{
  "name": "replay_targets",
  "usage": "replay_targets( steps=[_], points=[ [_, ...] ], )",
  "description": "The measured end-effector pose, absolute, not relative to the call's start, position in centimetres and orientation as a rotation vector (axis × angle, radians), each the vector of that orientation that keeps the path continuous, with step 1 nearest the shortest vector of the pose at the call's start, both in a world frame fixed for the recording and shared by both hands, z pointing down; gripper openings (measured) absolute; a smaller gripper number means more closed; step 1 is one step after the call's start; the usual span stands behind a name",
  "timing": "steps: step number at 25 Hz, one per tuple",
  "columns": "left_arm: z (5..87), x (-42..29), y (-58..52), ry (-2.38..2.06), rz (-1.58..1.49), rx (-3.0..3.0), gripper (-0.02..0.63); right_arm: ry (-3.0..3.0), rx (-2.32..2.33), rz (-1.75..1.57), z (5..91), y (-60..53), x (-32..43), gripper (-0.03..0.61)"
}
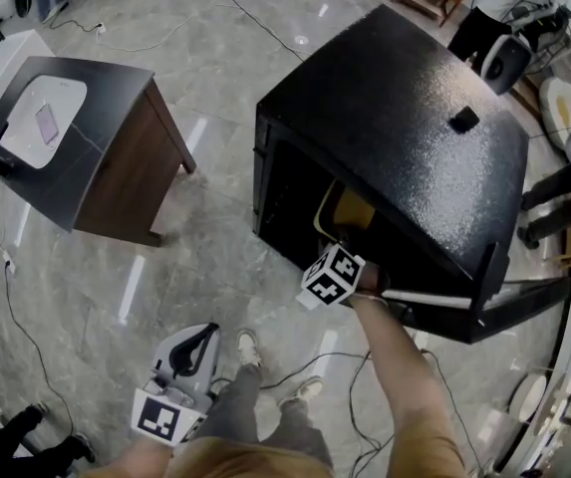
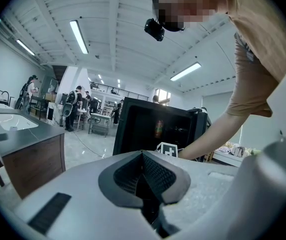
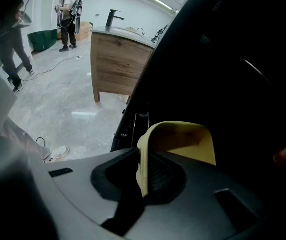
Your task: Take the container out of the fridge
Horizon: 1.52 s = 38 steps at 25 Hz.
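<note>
Two black pads of my right tool [image 3: 142, 171] are clamped on the near wall of the yellow container [image 3: 182, 139]. The container sits inside the black fridge [image 1: 415, 118], just behind its front edge. Its hollow faces me; I cannot tell its long axis. The fridge door [image 1: 524, 307] stands swung away to the right, and bare floor [image 1: 215, 48] lies before the opening. My left tool [image 2: 143, 176] hangs low, jaws together, holding nothing.
</note>
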<state>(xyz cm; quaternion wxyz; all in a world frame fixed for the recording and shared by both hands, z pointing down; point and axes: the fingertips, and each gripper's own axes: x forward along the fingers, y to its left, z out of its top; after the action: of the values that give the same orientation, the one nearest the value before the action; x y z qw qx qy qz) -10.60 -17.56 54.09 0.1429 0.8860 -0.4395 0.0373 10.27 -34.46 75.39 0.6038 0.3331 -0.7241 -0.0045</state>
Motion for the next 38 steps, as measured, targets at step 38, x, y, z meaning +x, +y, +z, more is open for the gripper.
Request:
replay_targets(
  steps=[38],
  points=[
    [48.9, -7.6, -12.4, -1.297, 0.048, 2.633, 0.002, -1.860, 0.804, -0.101, 67.2, -28.0, 6.7, 0.026]
  ],
)
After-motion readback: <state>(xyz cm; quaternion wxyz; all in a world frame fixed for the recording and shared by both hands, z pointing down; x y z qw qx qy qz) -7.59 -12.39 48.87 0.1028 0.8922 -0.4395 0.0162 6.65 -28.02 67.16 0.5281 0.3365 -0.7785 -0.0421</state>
